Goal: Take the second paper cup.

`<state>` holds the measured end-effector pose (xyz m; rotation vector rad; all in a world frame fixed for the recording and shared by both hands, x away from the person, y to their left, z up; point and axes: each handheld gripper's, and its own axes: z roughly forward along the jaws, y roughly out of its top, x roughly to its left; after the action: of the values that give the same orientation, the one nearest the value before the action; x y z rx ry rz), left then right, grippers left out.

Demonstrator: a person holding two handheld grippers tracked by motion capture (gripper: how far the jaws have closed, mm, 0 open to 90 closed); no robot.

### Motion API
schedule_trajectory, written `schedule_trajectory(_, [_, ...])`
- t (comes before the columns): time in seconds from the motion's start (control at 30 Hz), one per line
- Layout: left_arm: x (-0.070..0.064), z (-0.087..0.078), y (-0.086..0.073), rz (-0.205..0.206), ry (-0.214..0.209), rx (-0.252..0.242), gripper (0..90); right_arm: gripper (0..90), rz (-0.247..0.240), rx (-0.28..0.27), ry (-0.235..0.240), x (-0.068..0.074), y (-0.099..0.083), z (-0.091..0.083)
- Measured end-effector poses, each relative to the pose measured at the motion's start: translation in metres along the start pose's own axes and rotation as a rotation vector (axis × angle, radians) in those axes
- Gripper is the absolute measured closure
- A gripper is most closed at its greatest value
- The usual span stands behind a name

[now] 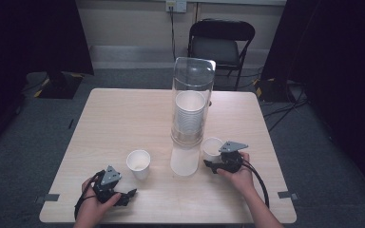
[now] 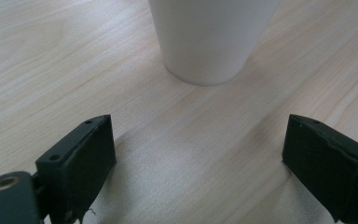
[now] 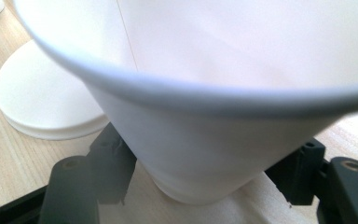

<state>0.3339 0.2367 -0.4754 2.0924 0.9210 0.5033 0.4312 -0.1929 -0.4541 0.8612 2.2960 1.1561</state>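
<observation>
Holding a paper cup in your right gripper, you have its fingers set on either side of the cup's lower wall, just above the base, and the cup stands on the bench just beside the foot of the clear cup dispenser. Whether the fingers are pressing the wall or only touching it, I can't tell. Expect this cup to be very light and thin-walled: it will likely crush or go oval under a hard squeeze, and its smooth taper could let it slip upward out of the grip. Low on the wall is the better hold, since the base stiffens it; the rim is stiff too but harder to pinch. Your left gripper rests on the bench with its fingers wide apart and nothing between them, pointed at the second cup, which stands upright a little ahead of it.
</observation>
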Motion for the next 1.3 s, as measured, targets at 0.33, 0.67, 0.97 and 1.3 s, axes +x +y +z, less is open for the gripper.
schedule_trajectory(0.33, [0.0,0.0,0.0,0.0,-0.001,0.0,8.8,23.4,0.014,0.016,-0.014,-0.001,-0.001,-0.001])
schedule_trajectory(0.67, [0.0,0.0,0.0,0.002,-0.001,0.0,8.5,14.6,0.017,-0.024,-0.006,-0.007,-0.002,-0.033])
schedule_trajectory(0.97, [0.001,0.002,0.001,0.008,-0.007,0.005,7.1,14.7,0.043,-0.034,-0.016,-0.024,-0.019,-0.059])
schedule_trajectory(1.3, [0.001,0.002,0.001,0.009,-0.007,0.007,6.8,14.7,0.113,-0.023,-0.089,-0.052,-0.038,-0.077])
